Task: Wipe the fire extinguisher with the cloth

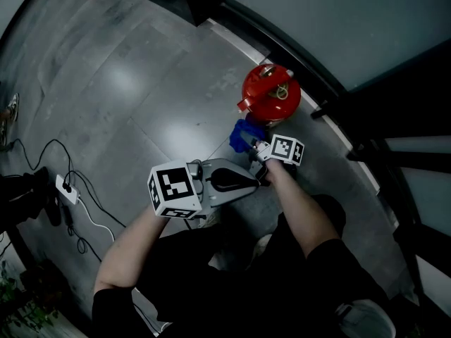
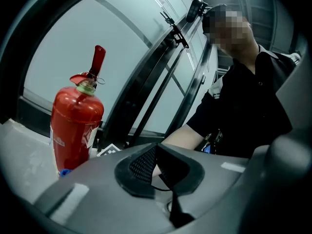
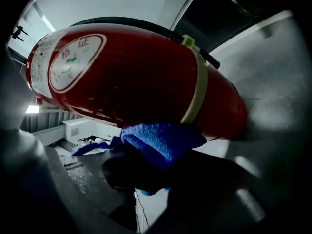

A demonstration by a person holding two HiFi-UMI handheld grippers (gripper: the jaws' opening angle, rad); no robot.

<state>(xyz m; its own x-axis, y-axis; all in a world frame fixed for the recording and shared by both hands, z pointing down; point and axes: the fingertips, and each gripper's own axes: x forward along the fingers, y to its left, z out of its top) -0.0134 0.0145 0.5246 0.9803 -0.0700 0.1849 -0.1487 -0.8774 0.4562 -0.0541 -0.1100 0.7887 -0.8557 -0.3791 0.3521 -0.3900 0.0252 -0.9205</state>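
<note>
A red fire extinguisher (image 1: 271, 90) stands upright on the grey floor beside the window wall. A blue cloth (image 1: 243, 135) touches its lower side, and my right gripper (image 1: 252, 148) is shut on that cloth. In the right gripper view the cloth (image 3: 163, 143) presses against the red cylinder (image 3: 131, 77), just below its white label (image 3: 75, 62). My left gripper (image 1: 254, 180) hangs a little nearer to me, pointing right, apart from the extinguisher. In the left gripper view its pads (image 2: 144, 165) meet with nothing between them, and the extinguisher (image 2: 75, 126) stands beyond at the left.
A white power strip (image 1: 67, 189) with trailing cables lies on the floor at the left. The dark window frame (image 1: 331, 90) runs diagonally behind the extinguisher. A shoe (image 1: 10, 111) shows at the far left edge. The person's arm (image 2: 185, 136) crosses the left gripper view.
</note>
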